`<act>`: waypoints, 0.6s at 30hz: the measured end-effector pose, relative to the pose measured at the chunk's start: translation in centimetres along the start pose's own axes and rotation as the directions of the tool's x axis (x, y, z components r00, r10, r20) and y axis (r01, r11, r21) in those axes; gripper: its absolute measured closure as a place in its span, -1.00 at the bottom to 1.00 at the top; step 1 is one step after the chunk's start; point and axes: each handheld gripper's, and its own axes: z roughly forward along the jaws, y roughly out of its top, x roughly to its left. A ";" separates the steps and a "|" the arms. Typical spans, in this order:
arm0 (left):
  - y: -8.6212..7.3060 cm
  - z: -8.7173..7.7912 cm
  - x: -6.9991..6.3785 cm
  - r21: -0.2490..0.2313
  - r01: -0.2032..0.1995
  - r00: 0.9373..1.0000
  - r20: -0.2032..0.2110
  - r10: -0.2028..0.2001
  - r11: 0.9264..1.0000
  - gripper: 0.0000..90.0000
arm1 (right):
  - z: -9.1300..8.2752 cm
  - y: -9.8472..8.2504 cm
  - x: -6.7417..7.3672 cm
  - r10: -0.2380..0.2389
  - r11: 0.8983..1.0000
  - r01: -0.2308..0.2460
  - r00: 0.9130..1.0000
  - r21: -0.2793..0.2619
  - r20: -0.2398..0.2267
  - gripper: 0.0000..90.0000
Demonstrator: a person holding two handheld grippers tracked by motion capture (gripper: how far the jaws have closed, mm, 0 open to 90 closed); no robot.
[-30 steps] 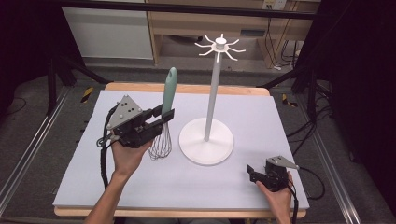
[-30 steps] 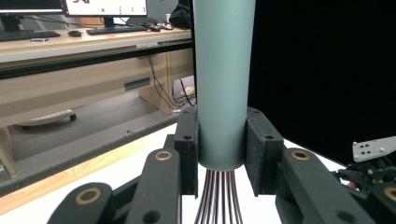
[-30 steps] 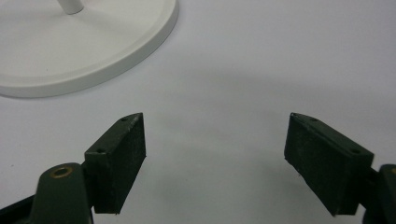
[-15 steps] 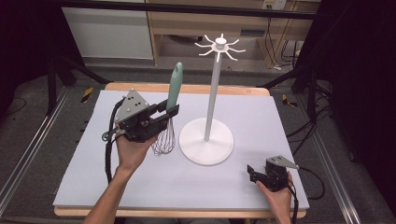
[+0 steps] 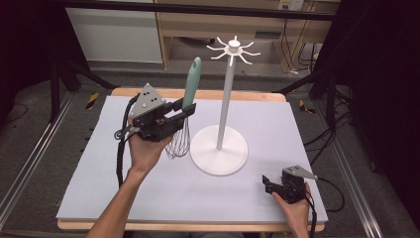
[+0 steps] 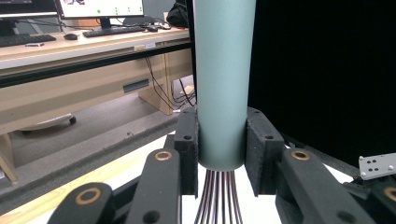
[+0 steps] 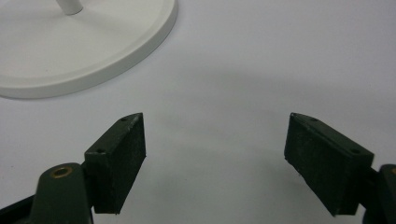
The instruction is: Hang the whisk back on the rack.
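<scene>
Gripping the whisk (image 5: 184,116) by its green handle, the left gripper (image 5: 174,113) holds it upright, off the table (image 5: 124,198), left of the stand (image 5: 221,144), whose top hooks hang empty, while the right gripper (image 5: 270,184) rests near-right, jaws spread, holding nothing.

White hook stand (image 5: 219,148) on a pale mat (image 5: 148,198), wooden table edge (image 5: 198,94), desk with keyboard (image 6: 116,31) and monitor (image 6: 100,8) beyond

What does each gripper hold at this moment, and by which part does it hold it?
The left gripper is shut on the whisk, its fingers clamping the lower end of the green handle, just above the wires. The right gripper is open and holds nothing.
</scene>
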 end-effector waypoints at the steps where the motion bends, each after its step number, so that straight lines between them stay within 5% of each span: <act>1: 0.1 0.1 0.0 0.002 -0.001 1.000 0.001 0.001 1.000 0.52 | 0.0 0.0 0.0 -0.004 1.000 0.004 1.000 -0.004 0.002 -0.53; 18: 1.5 1.3 0.0 0.020 -0.010 1.000 -0.005 0.010 1.000 0.52 | 0.0 0.0 -0.1 -0.001 1.000 0.001 1.000 -0.005 -0.002 -0.54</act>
